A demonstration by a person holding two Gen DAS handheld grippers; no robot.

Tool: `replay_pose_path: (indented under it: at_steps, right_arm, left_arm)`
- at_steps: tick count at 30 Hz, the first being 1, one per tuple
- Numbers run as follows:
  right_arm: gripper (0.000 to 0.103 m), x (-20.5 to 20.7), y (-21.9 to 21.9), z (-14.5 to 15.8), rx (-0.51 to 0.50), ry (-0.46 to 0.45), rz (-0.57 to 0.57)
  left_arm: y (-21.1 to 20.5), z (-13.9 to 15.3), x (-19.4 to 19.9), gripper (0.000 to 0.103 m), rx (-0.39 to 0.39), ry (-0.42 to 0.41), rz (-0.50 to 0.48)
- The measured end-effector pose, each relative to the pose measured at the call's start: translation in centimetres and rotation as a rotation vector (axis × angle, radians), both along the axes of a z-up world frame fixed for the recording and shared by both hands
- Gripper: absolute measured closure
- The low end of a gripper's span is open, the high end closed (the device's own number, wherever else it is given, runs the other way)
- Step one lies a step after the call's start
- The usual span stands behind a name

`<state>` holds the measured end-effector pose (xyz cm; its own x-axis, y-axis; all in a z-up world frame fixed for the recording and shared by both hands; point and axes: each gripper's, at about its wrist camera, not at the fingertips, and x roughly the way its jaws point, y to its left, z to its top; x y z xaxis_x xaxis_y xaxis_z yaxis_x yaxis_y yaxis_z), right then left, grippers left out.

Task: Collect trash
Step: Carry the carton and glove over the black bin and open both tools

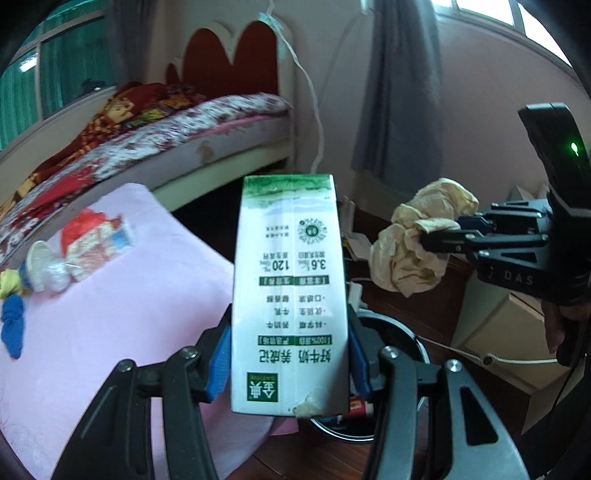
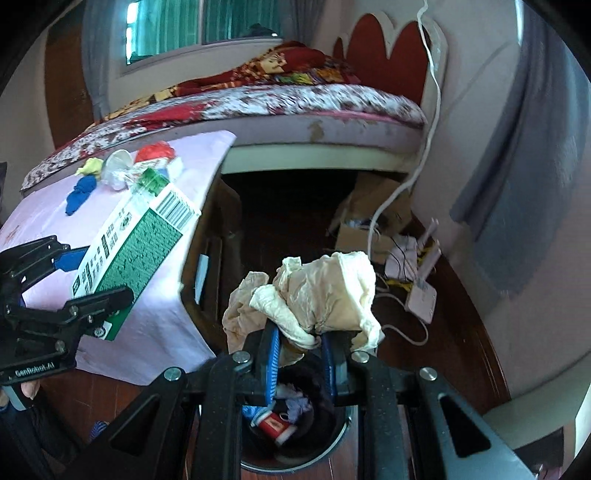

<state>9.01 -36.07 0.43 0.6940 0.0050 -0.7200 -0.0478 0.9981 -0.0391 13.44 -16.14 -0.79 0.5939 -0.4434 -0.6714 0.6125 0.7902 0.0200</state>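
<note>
this is a bedroom in a home. the bed (image 2: 295,107) is the landmark: it carries a patterned cover and a crumpled red blanket (image 2: 280,66), and its headboard (image 2: 384,48) is red, cut in scallops, against a pale pink wall. behind the bed a window (image 2: 184,26) shows green. beside the headboard end hangs a grey curtain (image 2: 524,192). in front of the bed stands a table under a pink cloth (image 2: 140,317). on the dark wooden floor (image 2: 454,325) below the bed lie a cardboard box (image 2: 365,218), white cables and a router (image 2: 421,288).
</note>
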Motion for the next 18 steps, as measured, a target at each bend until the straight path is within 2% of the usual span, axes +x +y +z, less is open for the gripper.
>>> replay_pose_path:
  at_steps: [8, 18]
  right_arm:
    - [0.082, -0.6, -3.1, -2.9, 0.023, 0.065, -0.042]
    - [0.082, -2.5, -4.4, -7.6, 0.025, 0.163, -0.021]
  left_arm:
    - [-2.7, -3.0, -1.4, 0.049, 0.048, 0.092, -0.069]
    - [-4.5, -6.2, -2.9, 0.049, 0.063, 0.228, -0.086]
